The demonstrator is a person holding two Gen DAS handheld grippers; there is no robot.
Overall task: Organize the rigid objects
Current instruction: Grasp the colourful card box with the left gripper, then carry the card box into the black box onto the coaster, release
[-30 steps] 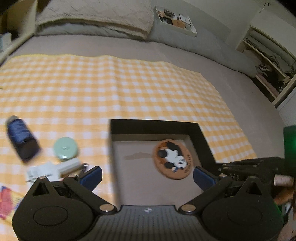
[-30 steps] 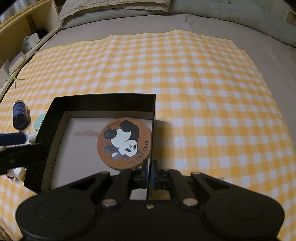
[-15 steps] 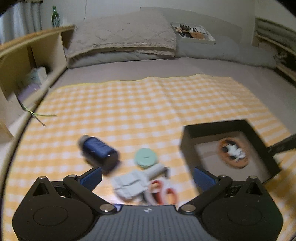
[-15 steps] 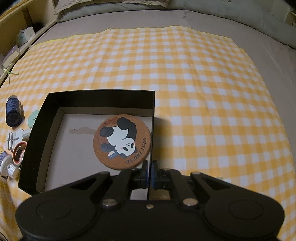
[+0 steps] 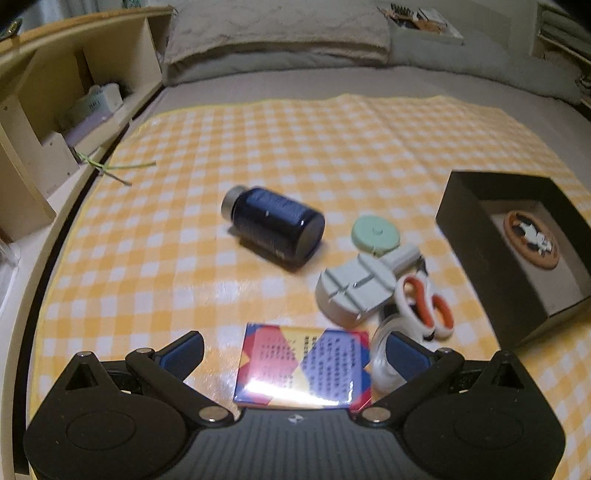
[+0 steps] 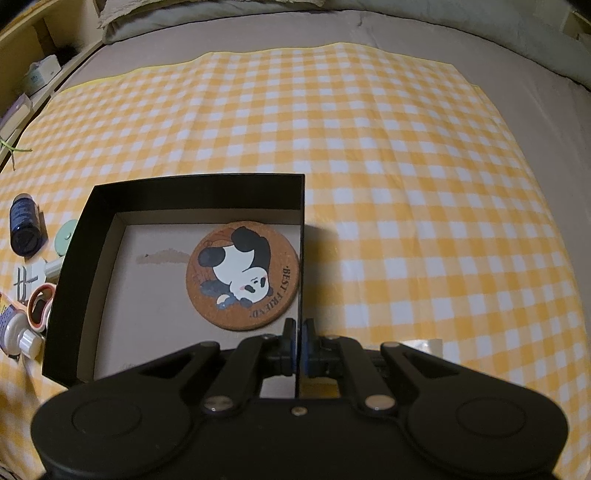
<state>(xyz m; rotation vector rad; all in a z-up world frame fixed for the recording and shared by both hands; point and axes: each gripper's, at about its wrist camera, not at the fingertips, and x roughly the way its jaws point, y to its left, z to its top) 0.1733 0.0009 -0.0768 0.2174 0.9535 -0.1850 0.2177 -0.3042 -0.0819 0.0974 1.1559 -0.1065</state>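
A black box (image 6: 192,188) lies on the yellow checked cloth with a round panda coaster (image 6: 242,275) inside. My right gripper (image 6: 299,343) is shut on the box's right wall. In the left wrist view the box (image 5: 469,236) is at the right. My left gripper (image 5: 295,354) is open and empty above a colourful card packet (image 5: 303,365). Beyond it lie a dark blue bottle (image 5: 275,225), a green round disc (image 5: 375,232), a grey plastic tool (image 5: 354,291) and orange-handled scissors (image 5: 424,306).
A wooden shelf unit (image 5: 55,92) runs along the left edge of the bed. Pillows (image 5: 277,33) lie at the far end. A green twig (image 5: 118,168) lies at the cloth's left edge. Open checked cloth (image 6: 424,184) spreads right of the box.
My left gripper has swung left from over the box to above the loose objects, and the card packet now lies between its fingers. My right gripper stays shut on the box wall.
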